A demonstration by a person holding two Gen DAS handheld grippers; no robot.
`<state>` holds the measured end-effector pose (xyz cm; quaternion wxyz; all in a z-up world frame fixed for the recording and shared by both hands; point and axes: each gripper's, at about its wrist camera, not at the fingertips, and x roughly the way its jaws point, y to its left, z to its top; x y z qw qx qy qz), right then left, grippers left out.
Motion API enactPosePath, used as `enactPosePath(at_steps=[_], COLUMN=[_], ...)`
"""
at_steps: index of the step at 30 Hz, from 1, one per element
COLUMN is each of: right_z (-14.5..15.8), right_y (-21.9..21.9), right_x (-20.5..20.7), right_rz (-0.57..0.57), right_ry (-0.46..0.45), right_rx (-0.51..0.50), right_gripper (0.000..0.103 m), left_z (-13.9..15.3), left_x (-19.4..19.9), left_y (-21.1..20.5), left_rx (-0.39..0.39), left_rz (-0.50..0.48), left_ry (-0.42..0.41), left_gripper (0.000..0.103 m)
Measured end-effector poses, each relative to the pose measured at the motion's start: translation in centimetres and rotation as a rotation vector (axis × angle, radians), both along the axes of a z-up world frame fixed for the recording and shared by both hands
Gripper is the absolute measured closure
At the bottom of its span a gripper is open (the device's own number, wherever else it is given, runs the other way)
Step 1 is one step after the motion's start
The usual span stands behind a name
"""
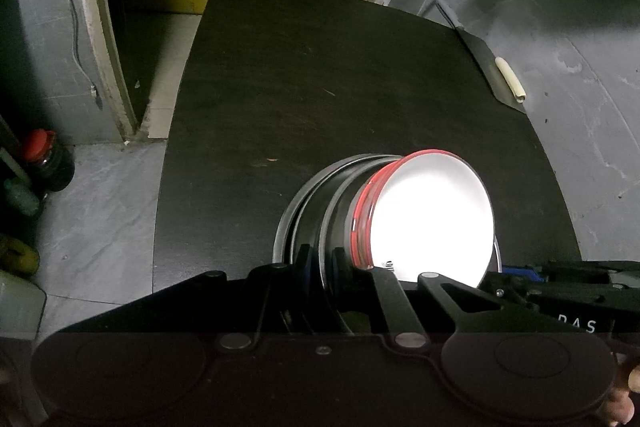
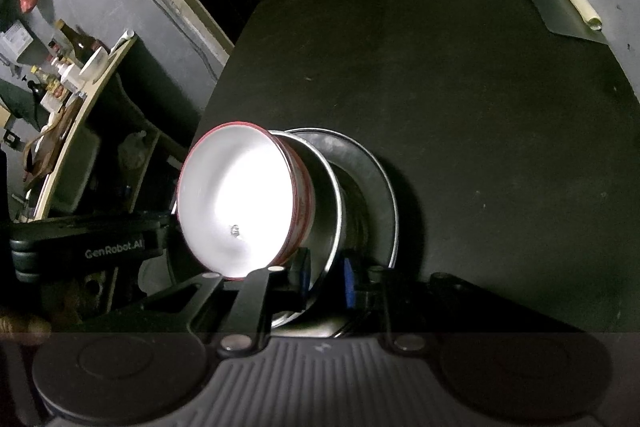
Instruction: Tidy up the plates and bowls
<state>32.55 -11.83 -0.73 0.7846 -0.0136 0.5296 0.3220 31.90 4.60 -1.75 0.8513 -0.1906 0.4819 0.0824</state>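
Fingers [image 1: 304, 259] of both grippers pinch thin steel plate rims [image 2: 334, 195] beneath a glossy red-rimmed bowl [image 2: 240, 203].

Before me, at the counter's [image 1: 360, 75] near edge, a bowl [image 1: 432, 219] sits in stacked steel plates [image 1: 316, 203]; my left gripper [image 1: 320, 263] and right gripper [image 2: 326, 279] flank the stack, a roll [image 1: 510, 79] far right.

Left gripper [image 1: 320, 263]: matte black body, two round raised discs, silver pivot screws, black linkage bars, blue finger pads.
Right gripper [image 2: 326, 277]: black, ribbed grey centre panel, silver pivots, blue pads.
Markings: white "GenRobot.AI" lettering on the housing side.
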Motion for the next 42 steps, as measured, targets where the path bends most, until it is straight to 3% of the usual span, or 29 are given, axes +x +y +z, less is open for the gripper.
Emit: enactPosePath(at_steps=[10, 24, 36, 37, 38, 40, 41, 42], right_z=[0.3, 0.7, 1.3, 1.3, 1.4, 1.4, 1.4, 1.4], right_y=[0.5, 0.2, -0.6, -0.7, -0.8, -1.2, -1.4, -1.5], right_x=[-1.6, -1.9, -2.5, -2.6, -2.6, -2.8, -2.8, -2.9], right_rz=[-0.009, -0.038, -0.059, -0.068, -0.073, -0.081, -0.087, -0.092], right_ry=[-0.078, -0.109, -0.133, -0.140, -0.146, -0.144, -0.143, -0.146], right_rx=[-0.040, -0.057, -0.036, -0.044, -0.049, -0.039, -0.034, -0.031], right_gripper=[0.080, 0.073, 0.062, 0.057, 0.050, 0.047, 0.046, 0.044], left_z=[0.1, 0.4, 0.4, 0.5, 0.5, 0.7, 0.8, 0.9], left_x=[0.0, -0.1, -0.3, -0.3, -0.4, -0.6, -0.6, -0.7], left_y=[-0.4, -0.7, -0.7, -0.7, -0.8, -1.0, -1.1, -1.2], left_rx=[0.024, 0.040, 0.045, 0.048, 0.053, 0.091, 0.134, 0.159], left_rz=[0.000, 0.013, 0.026, 0.028, 0.030, 0.043, 0.058, 0.064], left_ry=[-0.001, 0.002, -0.001, -0.003, -0.005, -0.002, 0.012, 0.018], left_gripper=[0.092, 0.090, 0.090, 0.090, 0.087, 0.068, 0.053, 0.047])
